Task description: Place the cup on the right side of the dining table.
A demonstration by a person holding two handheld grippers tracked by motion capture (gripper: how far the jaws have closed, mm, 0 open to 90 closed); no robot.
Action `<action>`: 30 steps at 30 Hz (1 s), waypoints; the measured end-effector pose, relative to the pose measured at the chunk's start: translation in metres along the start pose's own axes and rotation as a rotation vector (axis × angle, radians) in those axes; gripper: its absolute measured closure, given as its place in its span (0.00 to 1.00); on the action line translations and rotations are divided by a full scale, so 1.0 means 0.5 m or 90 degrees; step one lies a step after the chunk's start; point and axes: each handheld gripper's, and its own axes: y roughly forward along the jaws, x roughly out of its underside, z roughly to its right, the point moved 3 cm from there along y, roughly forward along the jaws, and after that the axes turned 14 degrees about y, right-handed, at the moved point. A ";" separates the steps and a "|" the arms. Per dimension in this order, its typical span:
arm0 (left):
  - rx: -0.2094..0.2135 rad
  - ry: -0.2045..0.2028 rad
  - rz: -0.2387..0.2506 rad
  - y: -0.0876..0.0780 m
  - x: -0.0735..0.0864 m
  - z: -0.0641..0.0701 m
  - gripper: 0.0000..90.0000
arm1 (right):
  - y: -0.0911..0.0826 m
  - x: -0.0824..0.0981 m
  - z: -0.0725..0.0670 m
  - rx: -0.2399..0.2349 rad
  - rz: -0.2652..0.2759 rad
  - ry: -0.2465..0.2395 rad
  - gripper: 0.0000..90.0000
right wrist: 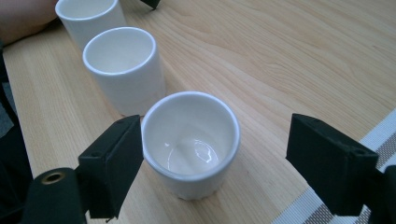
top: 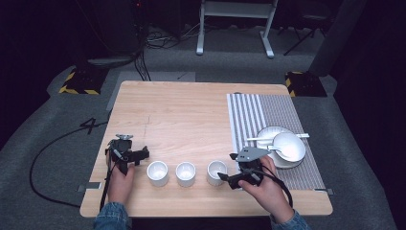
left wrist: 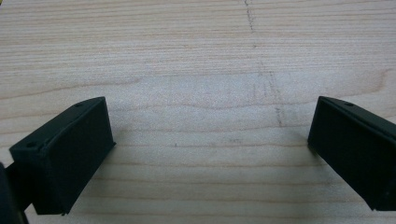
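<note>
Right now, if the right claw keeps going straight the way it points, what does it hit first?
The nearest white cup. It stands upright between the open jaws of the right claw, close to one jaw, possibly touching. Beyond it stand the middle cup and the far cup, in a row.

White cups [top: 186, 173]; grey-white striped mat [top: 249, 117]; white bowl [top: 288, 146]; pale wood table [top: 182, 110].

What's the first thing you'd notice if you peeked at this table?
Three little white cups stand in a row near the front edge of the wooden table: left cup, middle cup, right cup. The right gripper has its open jaws around the right cup, while the left gripper hangs open over bare wood. A white bowl sits on a striped mat at the right.
</note>
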 end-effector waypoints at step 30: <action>0.001 0.001 0.000 0.000 0.000 0.000 0.00 | 0.121 -0.006 -0.015 0.024 -0.264 -0.083 0.25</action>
